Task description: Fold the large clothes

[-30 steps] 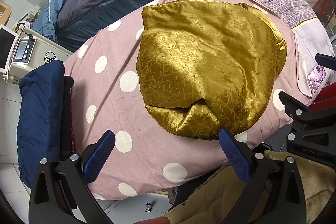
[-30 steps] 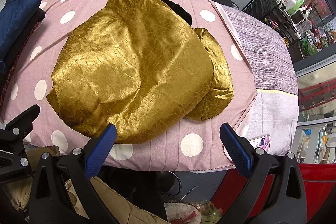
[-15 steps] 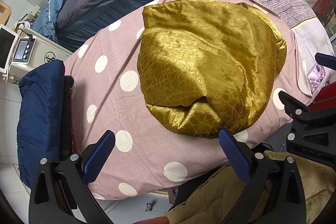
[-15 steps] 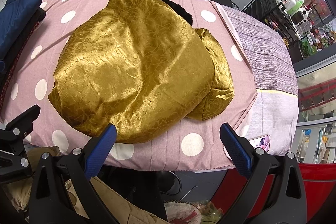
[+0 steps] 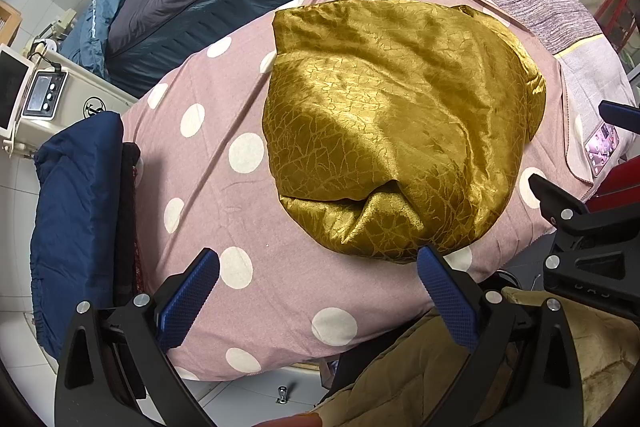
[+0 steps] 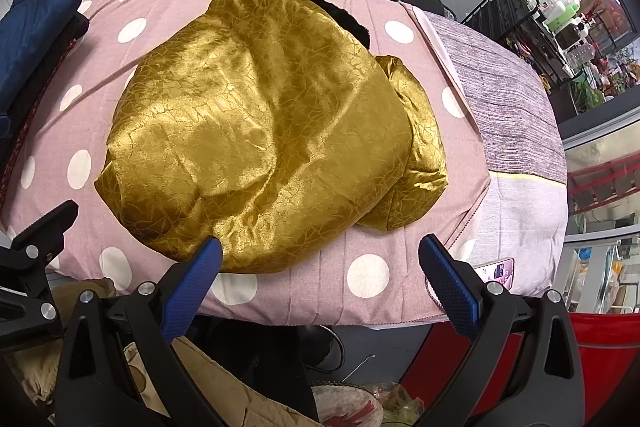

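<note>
Gold jacket lay bunched on dotted bed cover. Left claw and right claw hovered wide, empty, at jacket's near hem.

Bare dotted bedspread lies open between the gold garment and the navy clothes pile blocking the bed's left edge.

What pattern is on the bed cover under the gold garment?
Dusty pink with white polka dots, clearest in the left wrist view.
</note>
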The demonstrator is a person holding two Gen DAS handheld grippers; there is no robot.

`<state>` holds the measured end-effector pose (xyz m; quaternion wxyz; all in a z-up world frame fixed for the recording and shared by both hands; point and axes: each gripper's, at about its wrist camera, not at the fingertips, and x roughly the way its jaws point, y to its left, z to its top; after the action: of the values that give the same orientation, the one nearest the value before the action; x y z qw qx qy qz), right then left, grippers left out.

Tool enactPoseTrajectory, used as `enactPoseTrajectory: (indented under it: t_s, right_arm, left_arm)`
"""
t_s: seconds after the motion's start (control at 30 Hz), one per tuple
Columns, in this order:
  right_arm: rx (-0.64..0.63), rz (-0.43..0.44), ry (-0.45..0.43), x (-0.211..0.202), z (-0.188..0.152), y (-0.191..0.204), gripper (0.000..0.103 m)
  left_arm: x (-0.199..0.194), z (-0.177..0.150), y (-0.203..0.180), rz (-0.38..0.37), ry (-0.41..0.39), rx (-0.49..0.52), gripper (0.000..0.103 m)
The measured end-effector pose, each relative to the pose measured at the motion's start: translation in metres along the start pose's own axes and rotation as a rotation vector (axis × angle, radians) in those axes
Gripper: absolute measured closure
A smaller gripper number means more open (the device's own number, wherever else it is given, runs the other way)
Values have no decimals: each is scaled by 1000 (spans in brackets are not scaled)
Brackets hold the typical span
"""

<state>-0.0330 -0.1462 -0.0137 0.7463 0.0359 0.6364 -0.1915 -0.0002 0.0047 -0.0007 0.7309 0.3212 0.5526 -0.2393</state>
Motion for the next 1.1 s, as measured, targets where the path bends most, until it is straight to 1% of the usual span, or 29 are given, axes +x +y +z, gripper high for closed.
enactPoseTrajectory:
  t_s: [0.37,0.67,1.1]
  right_arm:
    - [3,-2,3,2,1,2,6]
    - [3,-2,4,2,2,2,6]
    - [3,-2,6,3,2,3,6]
  left_arm:
    - [1,-8,-5,-5,-2,2,6]
    - [1,-1,-5,-9,3,8,6]
    - [1,-1,-3,-12,1,9,6]
